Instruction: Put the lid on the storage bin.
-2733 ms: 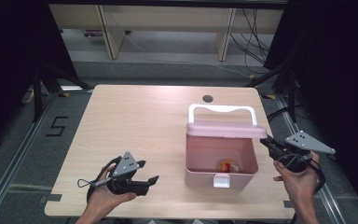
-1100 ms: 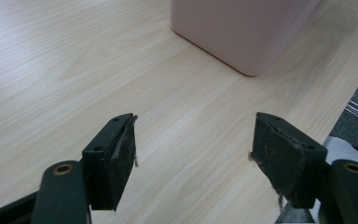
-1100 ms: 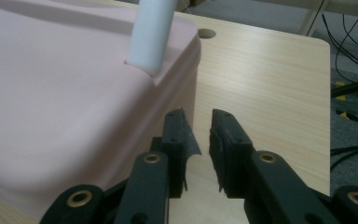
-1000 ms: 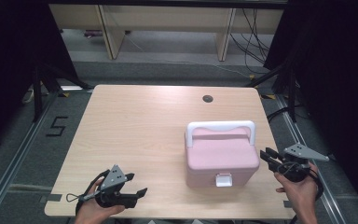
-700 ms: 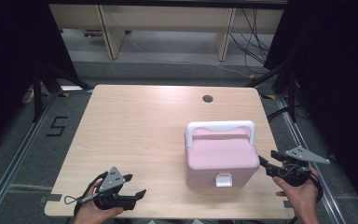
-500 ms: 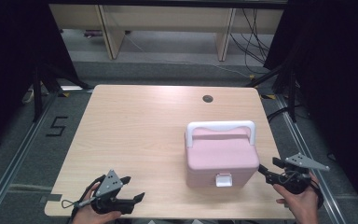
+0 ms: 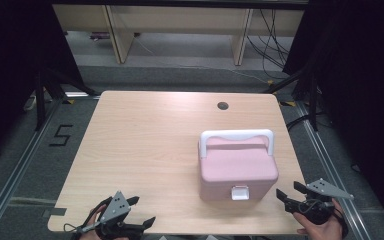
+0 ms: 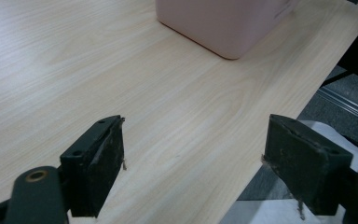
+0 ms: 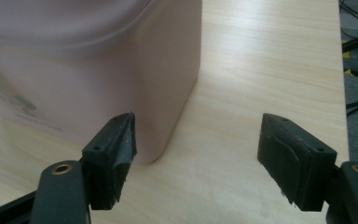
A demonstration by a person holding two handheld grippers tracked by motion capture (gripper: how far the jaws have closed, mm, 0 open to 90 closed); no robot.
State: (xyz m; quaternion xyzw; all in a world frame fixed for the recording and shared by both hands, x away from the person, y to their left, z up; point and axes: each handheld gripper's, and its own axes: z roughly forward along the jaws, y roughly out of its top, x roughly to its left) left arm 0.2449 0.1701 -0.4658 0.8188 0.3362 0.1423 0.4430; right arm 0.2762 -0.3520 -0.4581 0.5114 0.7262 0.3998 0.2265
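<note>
My left gripper (image 7: 141, 211) at table's (image 7: 150, 140) near edge, jaws just opened wide, nothing between; pink box (image 7: 237, 167) shut, right of centre; right gripper (image 7: 291, 192) beside box's near right corner, jaws just opened, empty.

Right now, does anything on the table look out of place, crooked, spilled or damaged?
Nothing stands out. The pink box sits upright on the table, lid down and white handle folded flat. Both grippers, left and right, are open and hold nothing.
</note>
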